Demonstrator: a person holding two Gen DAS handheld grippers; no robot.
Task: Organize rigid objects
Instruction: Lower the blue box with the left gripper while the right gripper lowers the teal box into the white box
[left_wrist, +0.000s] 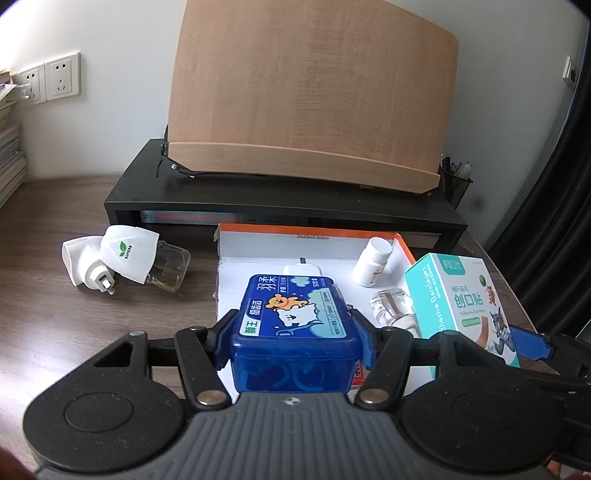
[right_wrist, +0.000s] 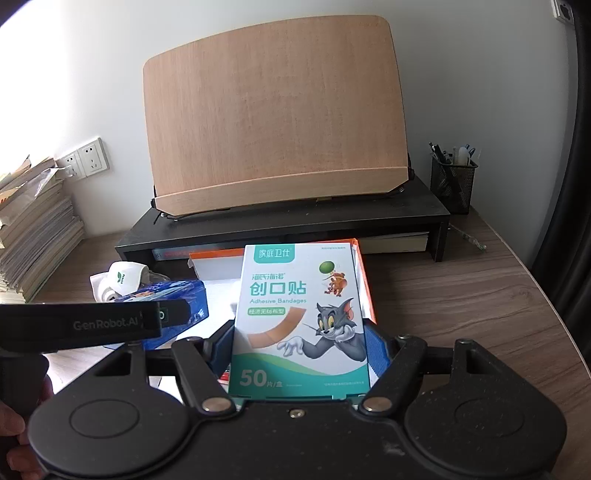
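My left gripper (left_wrist: 293, 332) is shut on a blue floss-pick box (left_wrist: 293, 321) and holds it over the white-lined orange tray (left_wrist: 258, 243). My right gripper (right_wrist: 301, 343) is shut on a white-and-teal adhesive bandage box (right_wrist: 299, 314), held upright over the tray's right side (right_wrist: 364, 291); this box also shows in the left wrist view (left_wrist: 458, 295). In the tray lie a white pill bottle (left_wrist: 371, 266), a clear glass bottle (left_wrist: 393, 306) and a small white adapter (left_wrist: 301, 270). The blue box also shows in the right wrist view (right_wrist: 177, 291).
A white mosquito-repellent plug with a clear bottle (left_wrist: 125, 258) lies on the wooden desk left of the tray. A black monitor riser (left_wrist: 280, 199) with a wooden book stand (left_wrist: 310, 103) stands behind. A mesh pen holder (right_wrist: 453, 181) is at back right, stacked books (right_wrist: 33, 229) at left.
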